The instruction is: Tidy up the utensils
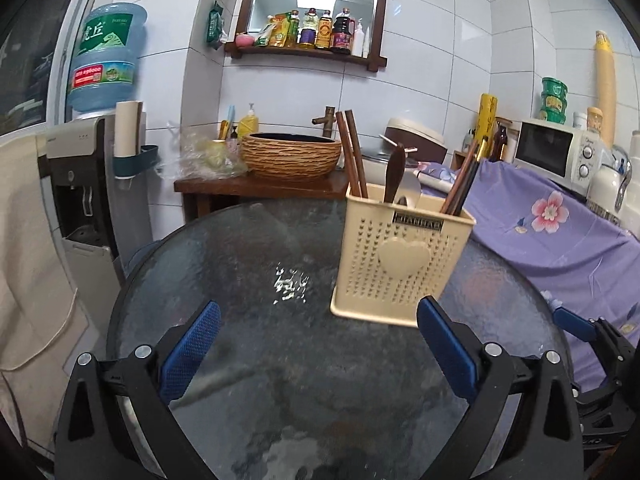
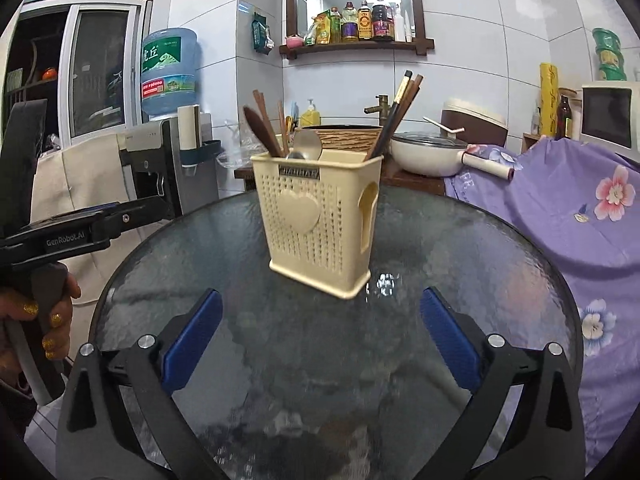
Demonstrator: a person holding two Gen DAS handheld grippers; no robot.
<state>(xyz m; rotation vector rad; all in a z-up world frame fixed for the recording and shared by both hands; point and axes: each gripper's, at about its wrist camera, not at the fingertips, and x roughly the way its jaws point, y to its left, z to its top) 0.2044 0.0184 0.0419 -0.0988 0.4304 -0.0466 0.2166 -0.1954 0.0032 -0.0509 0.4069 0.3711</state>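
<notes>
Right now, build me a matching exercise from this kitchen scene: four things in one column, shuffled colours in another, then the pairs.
Things:
1. utensil holder
2. water jug
3. cloth
4. microwave

Colours:
A. purple with flowers
B. white
C. cream with a heart on the front
D. translucent blue

Pairs: 1-C, 2-D, 3-A, 4-B
</notes>
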